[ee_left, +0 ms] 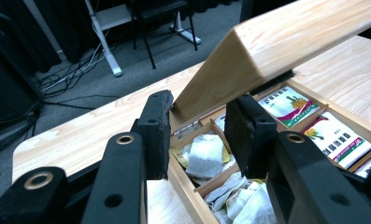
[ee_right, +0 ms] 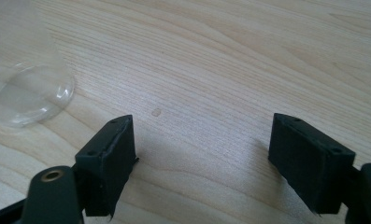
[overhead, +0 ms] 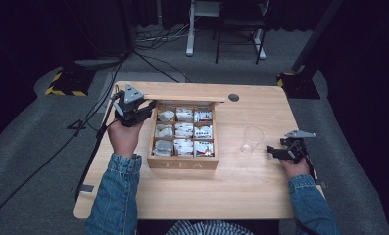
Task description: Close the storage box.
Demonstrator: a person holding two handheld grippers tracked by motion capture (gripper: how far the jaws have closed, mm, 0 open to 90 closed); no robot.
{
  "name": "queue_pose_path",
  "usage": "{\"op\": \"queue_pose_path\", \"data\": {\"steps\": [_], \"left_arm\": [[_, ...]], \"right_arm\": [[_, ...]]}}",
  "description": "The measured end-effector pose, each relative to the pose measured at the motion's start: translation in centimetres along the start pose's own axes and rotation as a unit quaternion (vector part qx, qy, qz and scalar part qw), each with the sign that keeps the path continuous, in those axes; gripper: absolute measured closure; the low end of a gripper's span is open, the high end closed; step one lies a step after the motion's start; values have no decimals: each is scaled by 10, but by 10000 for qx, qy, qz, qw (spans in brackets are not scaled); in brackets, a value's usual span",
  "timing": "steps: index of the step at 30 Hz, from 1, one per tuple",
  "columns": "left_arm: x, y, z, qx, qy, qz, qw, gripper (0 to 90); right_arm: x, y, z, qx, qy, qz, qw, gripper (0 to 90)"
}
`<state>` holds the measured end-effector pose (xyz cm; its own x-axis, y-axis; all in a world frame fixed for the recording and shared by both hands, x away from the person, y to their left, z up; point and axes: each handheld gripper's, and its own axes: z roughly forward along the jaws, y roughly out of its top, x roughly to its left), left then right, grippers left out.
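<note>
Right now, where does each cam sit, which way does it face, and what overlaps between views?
High view: above the person's side, facing forward and down on the table; forearms, left gripper, right gripper show.
Left gripper view: along its jaws, clamped on the tea box lid.
Right gripper view: down at the tabletop, jaws open.
Shared: glass cup.

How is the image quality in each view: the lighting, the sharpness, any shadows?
High view: table well lit, surroundings dark, slightly soft. Left gripper view: near tongs blurred, tea box lid sharper. Right gripper view: even light, soft shadows under the tongs, the clear glass faint and hazy.
</note>
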<state>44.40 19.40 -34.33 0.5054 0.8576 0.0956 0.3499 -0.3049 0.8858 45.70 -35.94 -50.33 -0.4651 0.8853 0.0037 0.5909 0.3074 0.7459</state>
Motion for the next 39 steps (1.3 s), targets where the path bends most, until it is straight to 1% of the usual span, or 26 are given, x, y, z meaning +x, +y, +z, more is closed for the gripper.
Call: {"op": "queue_pose_path", "data": {"steps": [4, 8, 10, 12, 14, 15, 17, 19, 21, 23, 25, 28, 32, 33, 34, 35, 36, 38, 39], "left_arm": [[0, 0, 0, 6, 5, 7, 10000, 612], [-1, 0, 0, -5, 16, 3, 10000, 611], [0, 0, 0, -6, 10, -1, 10000, 611], [0, 0, 0, -1, 6, 4, 10000, 611], [0, 0, 0, 3, 2, 5, 10000, 611], [0, 0, 0, 6, -2, 5, 10000, 611], [0, 0, 0, 5, -10, -16, 10000, 611], [0, 0, 0, 9, -12, -1, 10000, 611], [1, 1, 0, 12, -23, 0, 10000, 611], [1, 1, 0, 13, -22, 1, 10000, 611], [1, 1, 0, 16, -23, 4, 10000, 611], [1, 1, 0, 23, -25, 6, 10000, 611], [1, 1, 0, 37, -32, 11, 10000, 610], [1, 1, 0, 37, -32, 11, 10000, 610], [1, 1, 0, 46, -45, 15, 10000, 610], [1, 1, 0, 46, -45, 15, 10000, 610], [1, 1, -1, 57, -56, 18, 10000, 610], [1, 1, -1, 84, -85, 13, 9999, 609], [1, 1, -1, 84, -85, 13, 9999, 609]], "right_arm": [[0, 0, -1, -12, -16, 26, 10000, 251], [-1, -2, -3, -16, -36, 41, 10000, 301], [-3, -2, -5, -46, 61, 159, 9998, 341], [-5, -2, -8, -91, 213, 282, 9993, 365], [-3, 1, -11, -129, 248, 270, 9992, 369], [-2, 2, -13, -131, 254, 261, 9993, 374], [0, 8, -20, -233, 248, 219, 9992, 381], [3, 15, -31, -357, 225, 231, 9988, 388], [5, 22, -40, -481, 282, 263, 9981, 395], [10, 30, -51, -604, 390, 284, 9970, 403], [16, 38, -59, -692, 493, 247, 9961, 405], [27, 49, -68, -733, 677, 164, 9949, 405], [42, 63, -74, -711, 829, 28, 9940, 405], [42, 63, -74, -711, 829, 28, 9940, 405], [50, 70, -76, -725, 946, 7, 9929, 407], [50, 70, -76, -725, 946, 7, 9929, 407], [60, 77, -77, -720, 1067, -35, 9917, 407], [68, 83, -78, -739, 1175, -91, 9903, 407], [68, 83, -78, -739, 1175, -91, 9903, 407]]}}
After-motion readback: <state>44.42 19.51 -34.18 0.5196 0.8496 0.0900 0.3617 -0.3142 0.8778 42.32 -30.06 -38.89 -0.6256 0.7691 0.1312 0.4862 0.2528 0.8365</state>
